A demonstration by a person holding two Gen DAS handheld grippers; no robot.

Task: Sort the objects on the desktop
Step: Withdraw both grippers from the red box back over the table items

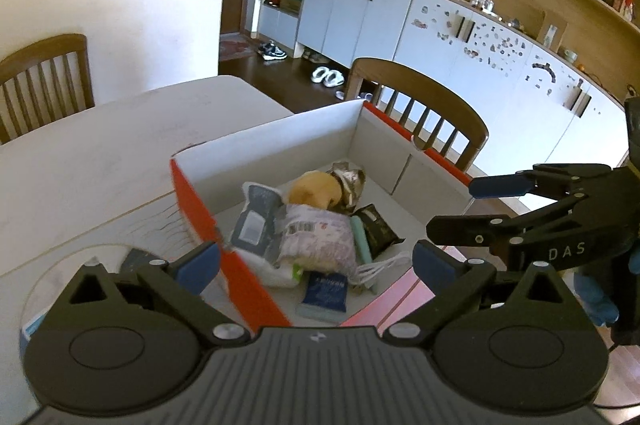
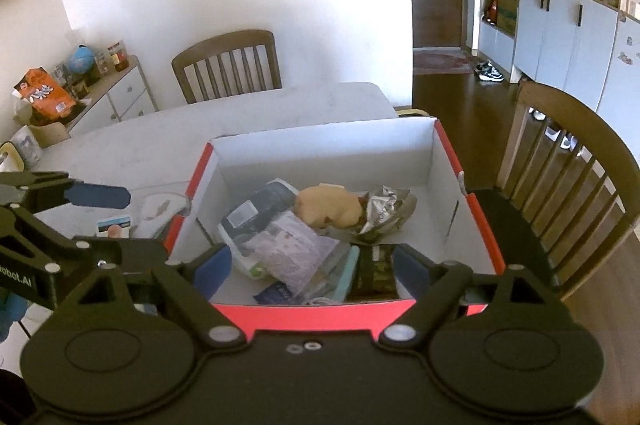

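A red-and-white cardboard box stands on the pale table. Inside lie a grey wipes pack, a printed pouch, a tan soft lump, crumpled foil, a dark packet and a blue packet. My left gripper hangs open over the box's near left corner, holding nothing. My right gripper is open above the near rim, also holding nothing.
Left of the box on the table lie a small card packet and a white flat item. Wooden chairs stand at the table's right and far sides. A low cabinet with clutter is at the far left.
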